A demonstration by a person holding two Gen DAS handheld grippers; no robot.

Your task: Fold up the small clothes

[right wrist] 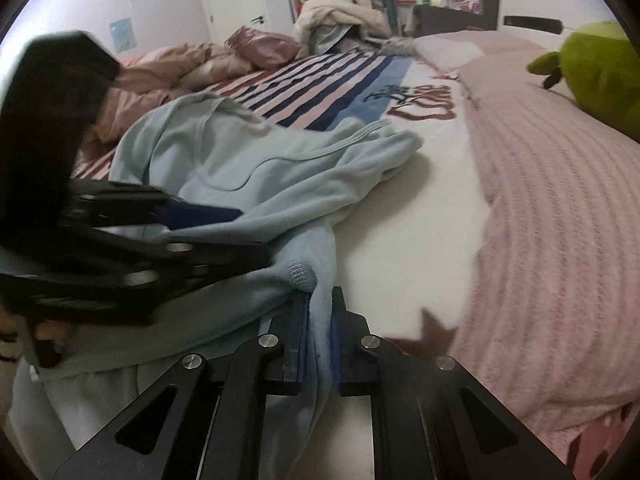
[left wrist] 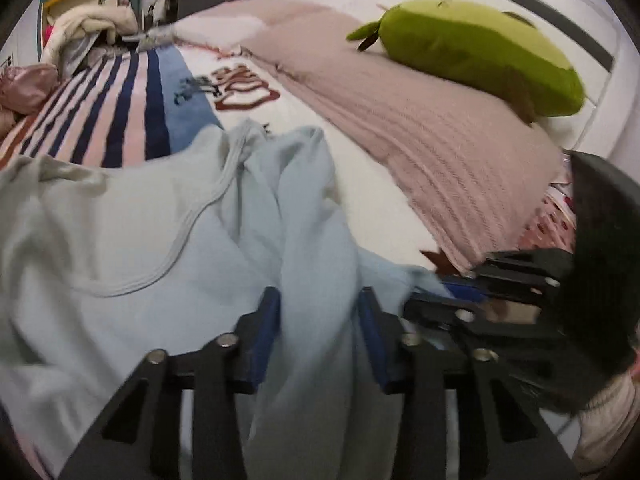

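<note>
A light blue garment (left wrist: 132, 240) lies crumpled on the bed, its ribbed neckline showing (right wrist: 256, 160). In the left wrist view my left gripper (left wrist: 318, 312) has a thick bunch of this cloth filling the gap between its blue pads, which press on it from both sides. The right wrist view shows the same gripper (right wrist: 256, 236) from the side with a fold of cloth between its fingers. My right gripper (right wrist: 320, 298) is shut on a narrow edge of the garment near a stitched seam. It also shows at the right of the left wrist view (left wrist: 444, 286), close beside the left one.
A pink knitted blanket (left wrist: 420, 140) covers the right side of the bed, with a green plush toy (left wrist: 480, 52) on it. A striped bedspread (right wrist: 320, 84) lies beyond the garment. A pink duvet (right wrist: 168, 68) and a heap of clothes (right wrist: 340, 16) sit at the far end.
</note>
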